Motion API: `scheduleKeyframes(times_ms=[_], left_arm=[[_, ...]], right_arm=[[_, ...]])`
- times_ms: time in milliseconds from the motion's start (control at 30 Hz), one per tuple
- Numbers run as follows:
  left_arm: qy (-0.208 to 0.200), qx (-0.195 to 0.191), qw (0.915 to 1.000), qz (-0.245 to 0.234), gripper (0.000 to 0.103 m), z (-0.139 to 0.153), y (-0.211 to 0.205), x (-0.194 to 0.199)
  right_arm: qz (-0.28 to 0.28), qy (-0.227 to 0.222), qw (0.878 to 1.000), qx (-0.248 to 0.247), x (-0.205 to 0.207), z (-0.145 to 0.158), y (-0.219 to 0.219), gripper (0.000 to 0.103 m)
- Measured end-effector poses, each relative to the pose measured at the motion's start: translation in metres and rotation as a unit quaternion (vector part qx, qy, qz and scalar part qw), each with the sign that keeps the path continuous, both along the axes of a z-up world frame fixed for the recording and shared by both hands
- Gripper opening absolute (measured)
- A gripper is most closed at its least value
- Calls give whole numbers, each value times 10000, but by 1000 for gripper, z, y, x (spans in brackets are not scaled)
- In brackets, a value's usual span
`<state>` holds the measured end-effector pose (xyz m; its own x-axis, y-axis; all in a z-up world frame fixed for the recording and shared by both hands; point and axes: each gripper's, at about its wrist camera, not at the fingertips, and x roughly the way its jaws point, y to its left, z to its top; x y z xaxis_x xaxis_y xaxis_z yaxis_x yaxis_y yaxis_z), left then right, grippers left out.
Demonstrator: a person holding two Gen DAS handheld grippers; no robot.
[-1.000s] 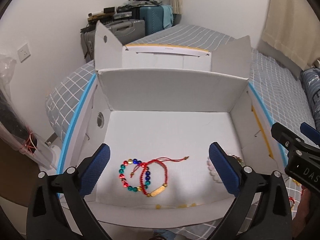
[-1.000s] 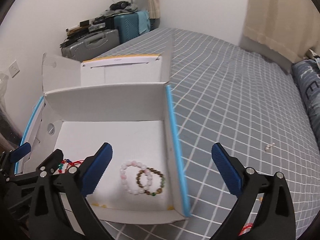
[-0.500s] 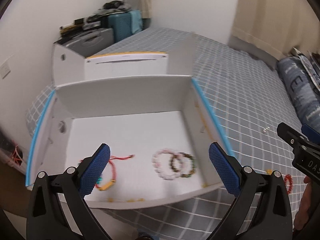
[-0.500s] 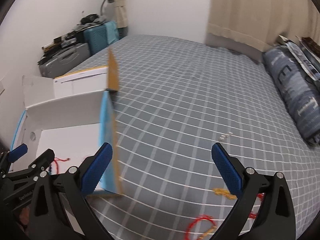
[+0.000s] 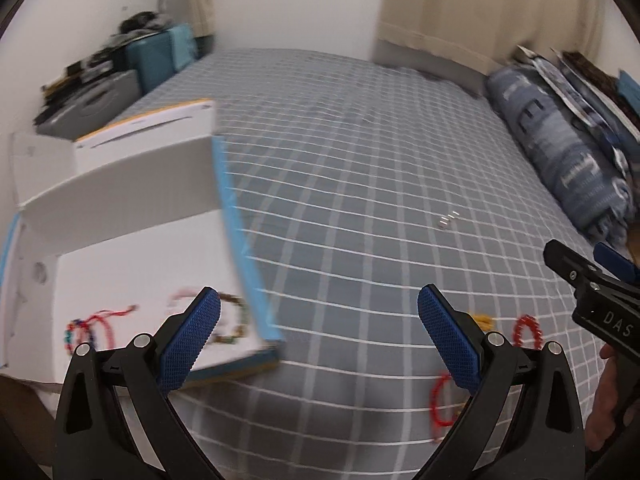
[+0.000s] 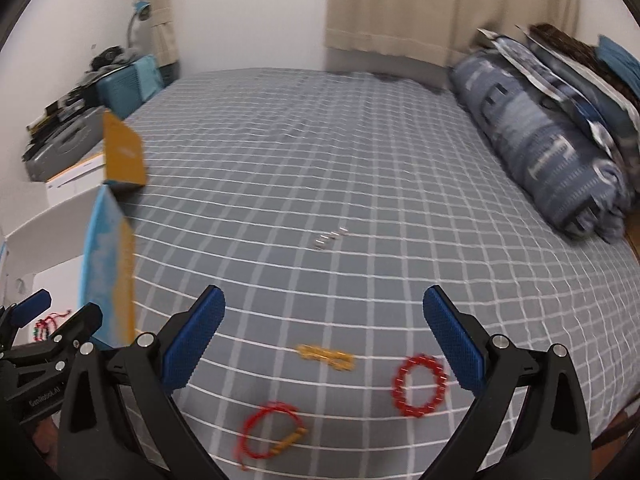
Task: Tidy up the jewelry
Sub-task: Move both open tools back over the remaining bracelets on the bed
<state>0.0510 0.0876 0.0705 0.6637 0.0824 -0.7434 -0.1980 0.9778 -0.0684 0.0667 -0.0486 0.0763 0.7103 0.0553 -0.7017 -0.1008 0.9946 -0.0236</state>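
Note:
A white cardboard box (image 5: 120,264) with a blue edge lies on the bed at the left and holds several bracelets, among them a red cord one (image 5: 96,320) and a dark beaded one (image 5: 236,320). On the grey checked bedspread lie a red beaded bracelet (image 6: 419,384), a red cord bracelet with a gold bar (image 6: 270,434), a gold chain (image 6: 326,354) and a small silver piece (image 6: 330,238). My right gripper (image 6: 324,344) hovers open just above the loose pieces. Held open beside the box's right corner, my left gripper (image 5: 318,336) has nothing between its fingers.
A rolled blue patterned quilt (image 6: 560,152) and pillows lie along the bed's right side. Suitcases (image 6: 120,84) and clutter stand past the bed's far left corner. A beige curtain (image 6: 400,4) hangs behind. The bedspread's middle (image 6: 320,152) carries only the silver piece.
Both grippers have swung right, away from the box's inside and over the bedspread. The loose bracelets have come into view under the right gripper. Both stay open.

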Motion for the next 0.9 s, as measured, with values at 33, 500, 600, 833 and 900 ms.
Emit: scheduleKeyframes(times_ms=[33, 500, 600, 833, 900], left_arm=[[-10, 0, 9999, -129, 97, -3, -12, 4], [498, 27, 9933, -1041, 97, -58, -108, 56], [591, 96, 9914, -1165, 97, -66, -116, 62], [983, 40, 9871, -1267, 97, -94, -117, 59], [1103, -6, 9852, -1311, 97, -102, -114, 53]], right_arm=[[-65, 33, 10000, -8, 0, -4, -9, 95], [-749, 658, 9950, -74, 1, -67, -112, 95], [-756, 799, 9939, -72, 2, -80, -124, 95], [-658, 1089, 9919, -57, 1, -104, -136, 95], [-613, 1164, 9913, -22, 1, -110, -136, 95]])
